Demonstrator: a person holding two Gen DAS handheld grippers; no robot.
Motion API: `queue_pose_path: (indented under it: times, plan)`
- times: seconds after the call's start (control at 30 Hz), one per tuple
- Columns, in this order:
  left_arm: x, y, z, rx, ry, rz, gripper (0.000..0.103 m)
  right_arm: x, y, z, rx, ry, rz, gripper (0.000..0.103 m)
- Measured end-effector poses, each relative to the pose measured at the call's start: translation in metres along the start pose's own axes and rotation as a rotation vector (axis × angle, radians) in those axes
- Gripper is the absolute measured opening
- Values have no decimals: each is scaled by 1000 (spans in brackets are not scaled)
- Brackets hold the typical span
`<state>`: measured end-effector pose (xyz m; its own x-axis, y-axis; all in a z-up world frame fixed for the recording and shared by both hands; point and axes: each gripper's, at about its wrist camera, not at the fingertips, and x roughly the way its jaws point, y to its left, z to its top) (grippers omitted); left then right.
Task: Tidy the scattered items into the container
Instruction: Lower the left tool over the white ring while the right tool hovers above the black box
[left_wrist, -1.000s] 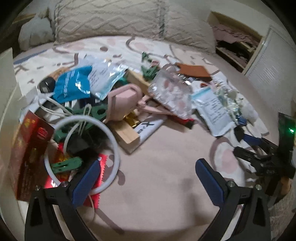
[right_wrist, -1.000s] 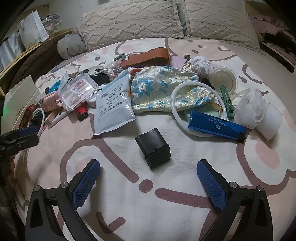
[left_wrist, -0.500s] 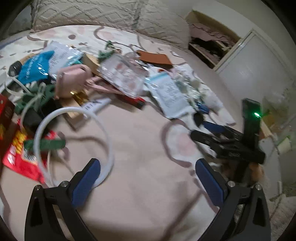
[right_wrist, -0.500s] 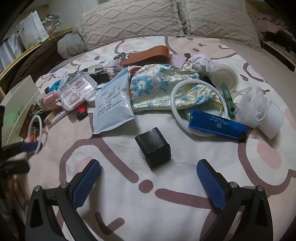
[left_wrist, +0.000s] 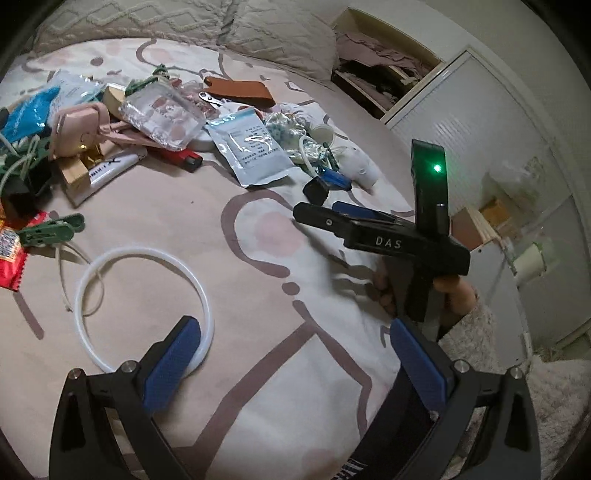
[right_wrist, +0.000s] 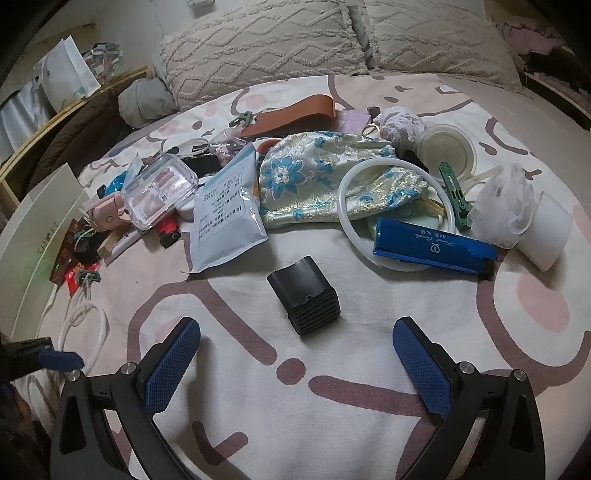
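Pink and cream bedding (right_wrist: 369, 387) with brown looping lines fills both of our views, with knitted pillows (right_wrist: 258, 48) along its far edge. We hold our left gripper (left_wrist: 291, 354) low over the bedspread with its blue pads spread wide and nothing between them; a white plastic ring (left_wrist: 144, 306) lies on the cloth just beside and partly under the left pad. Our right gripper (right_wrist: 295, 358) is likewise spread and empty, and a small black ribbed block (right_wrist: 304, 295) sits on the bedding just ahead of it, between the lines of its two fingers but not touched by them. Beyond the block we see the scattered items: a blue-and-white printed pouch (right_wrist: 225, 218), a floral brocade bag (right_wrist: 325, 177) with a second white ring (right_wrist: 391, 210) lying partly over it, a blue lettered case (right_wrist: 432, 247), a green clothespin (right_wrist: 454, 195), a clear plastic box (right_wrist: 159, 190), a red lighter (right_wrist: 168, 232) and a brown leather strap (right_wrist: 291, 114). At the left edge of the right wrist view a white box wall (right_wrist: 33, 229) stands beside the pile; we cannot tell whether anything lies inside it. In the left wrist view our right hand (left_wrist: 454, 291) grips the right gripper's black handle, where a green light (left_wrist: 437, 168) glows.
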<state>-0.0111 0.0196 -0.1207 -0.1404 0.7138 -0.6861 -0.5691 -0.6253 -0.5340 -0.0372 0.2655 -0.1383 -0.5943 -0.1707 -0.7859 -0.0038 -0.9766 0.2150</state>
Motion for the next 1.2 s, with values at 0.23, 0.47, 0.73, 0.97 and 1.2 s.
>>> queue_pose_path:
  times: [0.23,0.47,0.73,0.97,1.2]
  plan:
    - [-18,4,0,17,-128,316,103,0,0,0,0,-7,4,103]
    - [-15,12,-4,13,-165,493,103,0,0,-1,-1,-9,3,103]
    - [9,6,-8,44,-148,590,103,2,1,0,-14,-3,-16,103]
    - [26,12,-15,3,-170,661,103,3,0,-1,-11,0,-16,103]
    - [24,18,-17,-41,-194,629,103,-3,6,-2,-11,-37,-97,103]
